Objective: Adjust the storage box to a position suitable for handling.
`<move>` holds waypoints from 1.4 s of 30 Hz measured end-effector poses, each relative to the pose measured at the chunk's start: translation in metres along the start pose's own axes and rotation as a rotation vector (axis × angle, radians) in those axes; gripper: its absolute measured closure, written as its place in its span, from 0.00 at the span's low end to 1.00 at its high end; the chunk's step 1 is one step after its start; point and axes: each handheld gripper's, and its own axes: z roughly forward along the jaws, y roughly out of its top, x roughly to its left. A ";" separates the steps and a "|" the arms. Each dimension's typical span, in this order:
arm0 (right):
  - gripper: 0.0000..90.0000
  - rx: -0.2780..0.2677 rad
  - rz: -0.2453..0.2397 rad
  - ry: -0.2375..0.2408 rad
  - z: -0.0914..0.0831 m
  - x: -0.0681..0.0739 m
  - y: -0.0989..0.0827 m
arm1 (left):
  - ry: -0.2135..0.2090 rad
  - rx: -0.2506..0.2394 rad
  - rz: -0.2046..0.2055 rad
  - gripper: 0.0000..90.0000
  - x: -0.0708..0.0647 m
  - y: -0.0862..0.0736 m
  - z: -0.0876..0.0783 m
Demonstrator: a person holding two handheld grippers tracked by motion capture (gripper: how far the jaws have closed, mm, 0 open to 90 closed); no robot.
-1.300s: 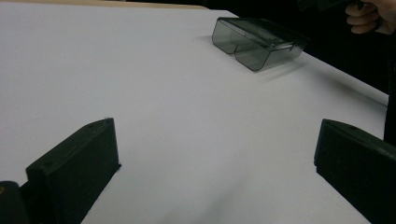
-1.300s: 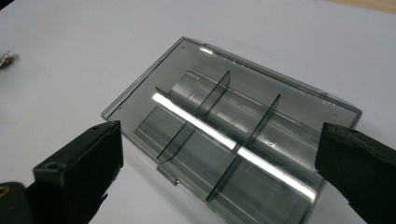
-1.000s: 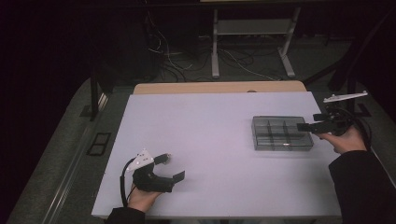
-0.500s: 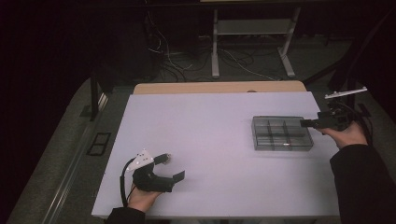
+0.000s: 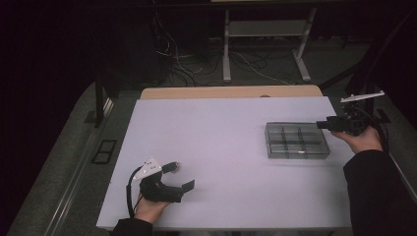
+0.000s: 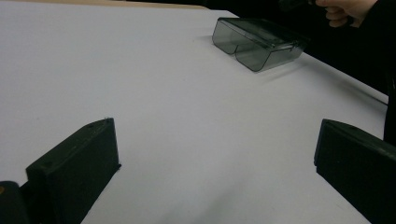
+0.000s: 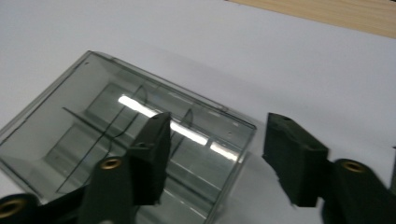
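Right claw [image 5: 322, 124] nearer smoky divided box [image 5: 296, 140]

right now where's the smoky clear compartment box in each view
High view: the compartment box lies right of centre on the white table, just left of the right gripper.
Left gripper view: top, right of centre, far across the table.
Right gripper view: left and centre, behind the jaws.
Shared landmark: the table's wooden far edge.

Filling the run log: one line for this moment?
right gripper: at clear box right edge, closing, nothing gripped | left gripper: open, resting on table | box: lid shut
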 end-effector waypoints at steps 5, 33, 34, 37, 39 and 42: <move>0.67 0.018 0.025 -0.041 0.004 -0.007 -0.003 | -0.001 0.001 0.000 0.00 0.000 0.000 0.000; 0.99 0.130 0.089 -0.072 0.041 -0.017 -0.034 | -0.003 0.002 0.001 0.00 0.000 0.000 0.001; 0.99 0.130 0.089 -0.072 0.041 -0.017 -0.034 | -0.003 0.002 0.001 0.00 0.000 0.000 0.001; 0.99 0.128 0.100 -0.066 0.041 -0.017 -0.035 | -0.001 0.006 0.004 0.00 0.000 0.000 0.001; 0.99 0.122 0.102 -0.068 0.041 -0.016 -0.036 | -0.001 0.006 0.005 0.00 0.000 0.000 0.001; 0.99 0.119 0.083 -0.050 0.041 -0.012 -0.038 | -0.002 0.005 0.002 0.00 0.000 0.000 0.001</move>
